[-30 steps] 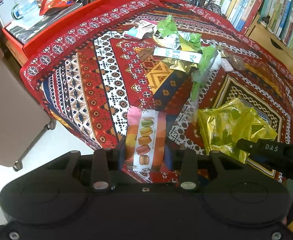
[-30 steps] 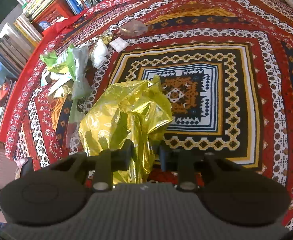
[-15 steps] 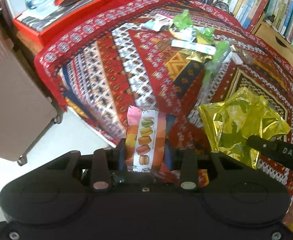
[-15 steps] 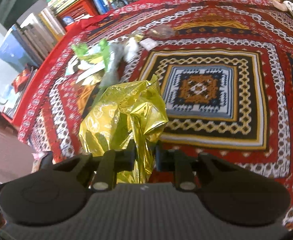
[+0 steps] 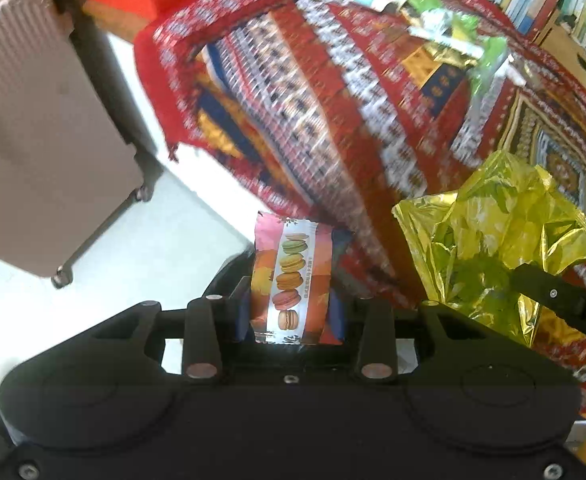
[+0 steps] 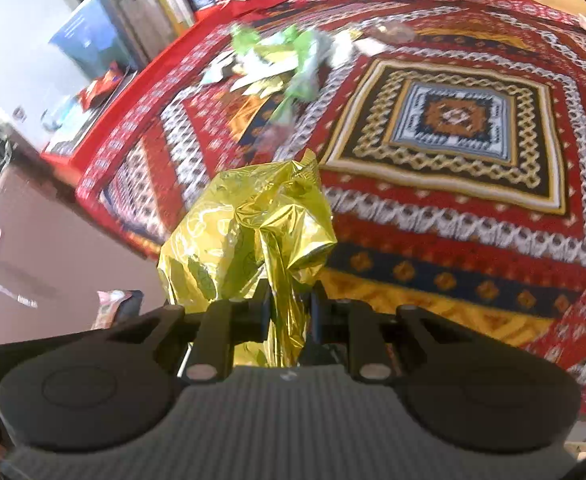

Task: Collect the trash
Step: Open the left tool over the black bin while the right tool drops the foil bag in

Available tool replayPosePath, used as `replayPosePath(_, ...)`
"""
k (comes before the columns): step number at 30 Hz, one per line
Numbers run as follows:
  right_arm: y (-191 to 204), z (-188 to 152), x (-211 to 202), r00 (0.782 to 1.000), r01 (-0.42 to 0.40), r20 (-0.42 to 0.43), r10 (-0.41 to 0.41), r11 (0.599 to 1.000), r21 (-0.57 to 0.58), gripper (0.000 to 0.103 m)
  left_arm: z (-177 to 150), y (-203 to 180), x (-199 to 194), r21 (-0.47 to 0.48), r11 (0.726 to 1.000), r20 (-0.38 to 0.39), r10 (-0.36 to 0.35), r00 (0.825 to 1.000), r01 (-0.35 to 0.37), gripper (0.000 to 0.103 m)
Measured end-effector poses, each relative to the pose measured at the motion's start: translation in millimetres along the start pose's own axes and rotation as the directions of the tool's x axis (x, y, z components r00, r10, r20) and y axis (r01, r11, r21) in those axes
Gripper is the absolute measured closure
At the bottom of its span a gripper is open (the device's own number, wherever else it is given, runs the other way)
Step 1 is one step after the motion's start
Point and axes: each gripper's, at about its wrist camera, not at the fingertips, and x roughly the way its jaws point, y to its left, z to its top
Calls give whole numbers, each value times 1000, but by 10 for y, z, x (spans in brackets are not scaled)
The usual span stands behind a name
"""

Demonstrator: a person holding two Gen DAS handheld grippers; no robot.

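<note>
Both your grippers swung off patterned cloth [image 5: 333,92] toward its edge since earlier frames; white floor [image 5: 105,280] and pink suitcase [image 5: 41,120] now fill left view. Your left gripper [image 5: 293,312] clamps macaron wrapper [image 5: 293,276], jaws narrow. Your right gripper [image 6: 289,316] pinches gold foil [image 6: 249,232], jaws near closed. Remaining trash pile [image 6: 277,64] lies far back on cloth, near books [image 6: 149,12].

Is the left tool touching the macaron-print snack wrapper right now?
Touching. The left wrist view shows the left tool with both fingers pressed against the sides of the macaron-print snack wrapper, holding it upright.
</note>
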Motion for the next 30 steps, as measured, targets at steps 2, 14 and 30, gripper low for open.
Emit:
replayPosePath(2, 70, -107, 21, 1000, 0, -15, 0, 1000, -30, 80, -94, 67, 37, -5, 1000, -16, 9, 1000, -9, 67)
replayPosePath(14, 348, -535, 362, 994, -2, -110, -21, 978, -209, 80, -508, 294, 382, -4, 999, -121, 48, 991, -49, 67)
replayPosePath(30, 494, -734, 956, 972, -13, -224, -71, 937, -350, 79, -561, 336, 759, 7, 999, -192, 37, 981, -36, 66)
